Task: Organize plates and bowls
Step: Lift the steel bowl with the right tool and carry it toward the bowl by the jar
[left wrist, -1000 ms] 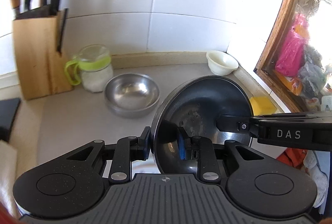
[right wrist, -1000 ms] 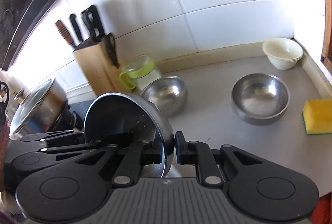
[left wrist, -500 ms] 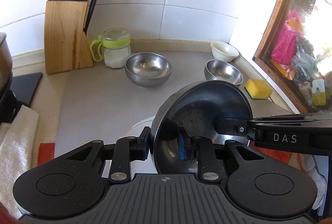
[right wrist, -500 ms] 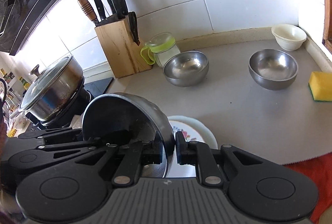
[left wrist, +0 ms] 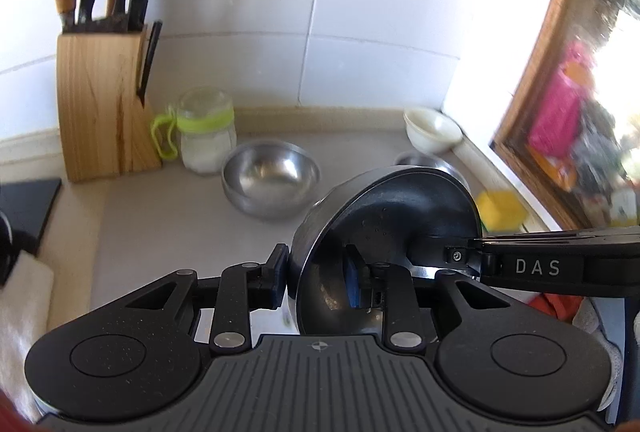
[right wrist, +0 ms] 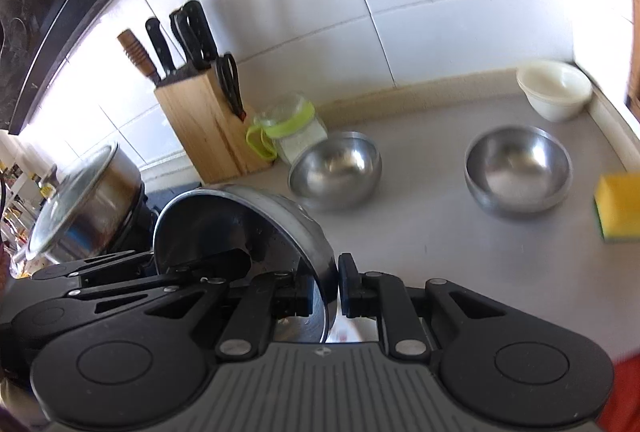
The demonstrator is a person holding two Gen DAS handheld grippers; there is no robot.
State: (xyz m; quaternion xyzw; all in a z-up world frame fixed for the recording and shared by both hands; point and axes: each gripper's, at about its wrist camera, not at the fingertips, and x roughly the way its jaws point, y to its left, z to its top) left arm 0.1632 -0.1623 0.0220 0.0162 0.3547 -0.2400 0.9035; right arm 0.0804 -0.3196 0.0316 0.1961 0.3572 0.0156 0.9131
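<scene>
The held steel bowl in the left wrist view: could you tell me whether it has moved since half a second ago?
Yes. The held bowl now hides most of the far steel bowl, so it moved toward the wall.

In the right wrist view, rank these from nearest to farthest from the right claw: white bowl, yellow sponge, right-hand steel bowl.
1. Yellow sponge, at the right edge.
2. Right-hand steel bowl, farther back, middle right.
3. White bowl, in the far right corner.

The big steel bowl (left wrist: pixel 384 228) is hiding most of a small steel bowl (left wrist: pixel 420 160) behind it. Things behind the window (left wrist: pixel 580 135) are looking blurry, and the yellow sponge (right wrist: pixel 620 207) is getting cut off
</scene>
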